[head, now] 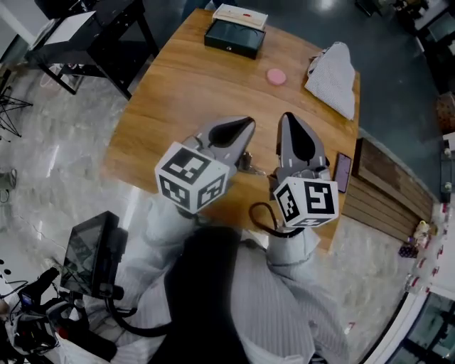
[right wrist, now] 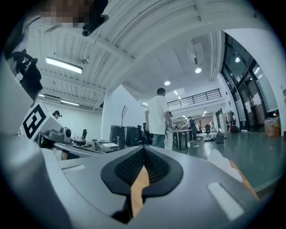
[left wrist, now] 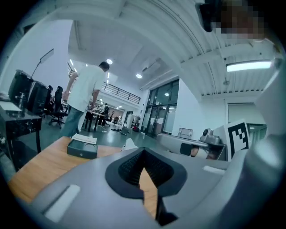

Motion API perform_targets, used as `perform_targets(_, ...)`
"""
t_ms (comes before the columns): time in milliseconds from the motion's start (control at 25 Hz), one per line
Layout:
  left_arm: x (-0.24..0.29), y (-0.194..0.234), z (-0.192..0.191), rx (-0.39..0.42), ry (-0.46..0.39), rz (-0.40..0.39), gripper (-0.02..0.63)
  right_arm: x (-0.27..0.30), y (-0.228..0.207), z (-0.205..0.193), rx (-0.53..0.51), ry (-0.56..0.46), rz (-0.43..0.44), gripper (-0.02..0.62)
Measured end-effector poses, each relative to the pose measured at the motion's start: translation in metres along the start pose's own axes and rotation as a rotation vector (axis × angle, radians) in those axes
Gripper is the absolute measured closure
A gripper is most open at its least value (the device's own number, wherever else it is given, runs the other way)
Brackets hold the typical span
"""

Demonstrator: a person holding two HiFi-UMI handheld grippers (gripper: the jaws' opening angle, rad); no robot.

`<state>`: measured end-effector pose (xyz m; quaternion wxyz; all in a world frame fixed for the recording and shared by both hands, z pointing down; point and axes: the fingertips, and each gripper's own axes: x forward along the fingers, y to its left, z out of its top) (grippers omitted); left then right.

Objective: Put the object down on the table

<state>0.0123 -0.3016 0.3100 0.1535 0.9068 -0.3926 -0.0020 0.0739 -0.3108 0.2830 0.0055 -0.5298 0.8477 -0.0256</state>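
Observation:
Both grippers hover over the near edge of the wooden table [head: 185, 85]. My left gripper [head: 245, 122] points up and away, jaws shut, tips touching, nothing between them; in its own view the left gripper [left wrist: 144, 151] shows only bare wood through the gap below the tips. My right gripper [head: 286, 117] stands beside it, also shut and empty, as the right gripper [right wrist: 144, 148] shows in its own view. A small metallic thing [head: 247, 165] lies on the table between the two; I cannot tell what it is.
At the far edge sit a dark box [head: 233, 37] with a white booklet [head: 239, 14] behind it. A pink round piece [head: 276, 76] and a white cloth bag [head: 334, 67] lie to the right. A dark phone [head: 343, 170] rests at the right edge. A person [left wrist: 85, 96] stands beyond the table.

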Motion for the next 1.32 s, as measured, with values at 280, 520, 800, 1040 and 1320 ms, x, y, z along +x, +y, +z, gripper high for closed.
perform_targets(280,-0.004,-0.014,0.016,0.036,-0.068,0.023,0.606,-0.014,0.008,0.016,-0.034,-0.027,0.018,0.583)
perform_targets(520,-0.005,-0.012,0.021,0.036,-0.086,0.028,0.606,-0.016,0.011,0.019,-0.046,-0.034,0.014,0.583)
perform_targets(800,-0.005,-0.014,0.022,0.042,-0.084,0.019,0.606,-0.018,0.011,0.019,-0.048,-0.033,0.011,0.583)
perform_targets(1040,-0.005,-0.016,0.021,0.046,-0.079,0.020,0.606,-0.020,0.012,0.020,-0.051,-0.030,0.014,0.583)
perform_targets(1320,-0.002,-0.015,0.018,0.047,-0.070,0.021,0.606,-0.018,0.011,0.017,-0.052,-0.023,0.021,0.583)
